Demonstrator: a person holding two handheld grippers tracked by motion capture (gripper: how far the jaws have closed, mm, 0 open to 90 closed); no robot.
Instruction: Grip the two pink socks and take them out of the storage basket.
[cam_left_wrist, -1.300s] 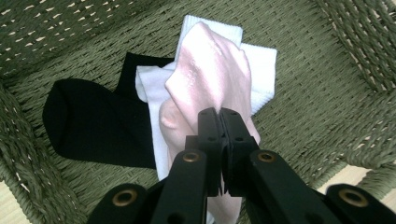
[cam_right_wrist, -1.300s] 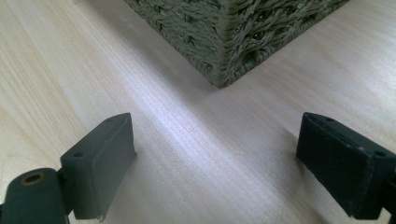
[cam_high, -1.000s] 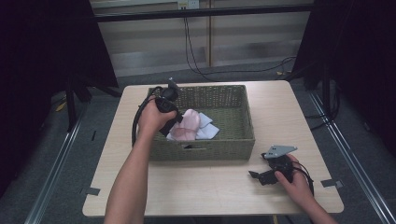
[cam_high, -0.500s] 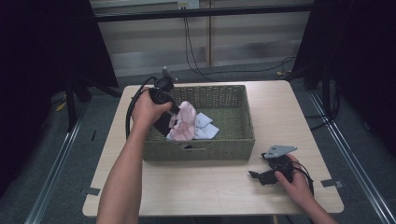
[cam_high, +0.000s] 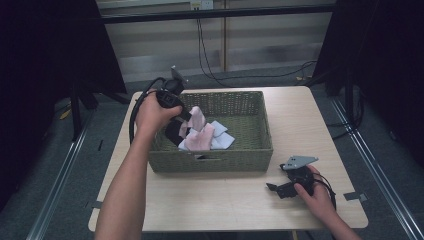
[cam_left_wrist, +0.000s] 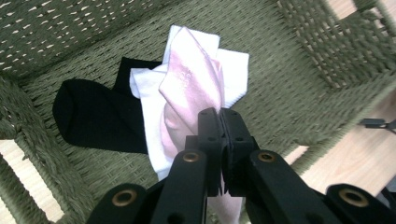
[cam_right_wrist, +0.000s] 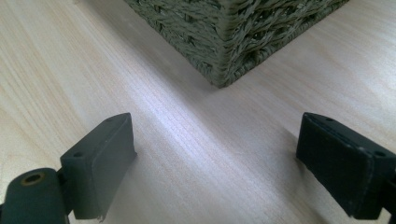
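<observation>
One pink sock (cam_left_wrist: 189, 88) is hanging from the left gripper (cam_high: 186, 118), whose fingers (cam_left_wrist: 219, 140) are pressed together on a fold of the fabric near one end of it. In the high view the sock (cam_high: 199, 131) is dangling just above the floor of the woven green basket (cam_high: 260, 150), over the left half, with its lower end draping onto a white sock (cam_left_wrist: 236, 74) that is lying flat underneath. A black sock (cam_left_wrist: 93, 116) is lying beside them against the left wall of the basket.

Doing this lift well is mostly a matter of going straight up until the free end is clearing the rim, since the weave looks rough enough to snag soft knit if the sock is dragged sideways across the wall. The grip is looking narrow, on one small pinch of cloth, so a slow, steady rise is safer than a jerk. Watching that the white sock is not clinging and riding up with it is also worthwhile.

As for direction, the pink sock's long axis is running roughly vertical, tilted a little, pinched end up at the fingers and loose end pointing down into the basket.

Meanwhile the right gripper (cam_high: 280, 189) is resting on the desk (cam_high: 225, 200) near the basket's front right corner, its fingers (cam_right_wrist: 100, 158) standing wide apart with nothing between them.
</observation>
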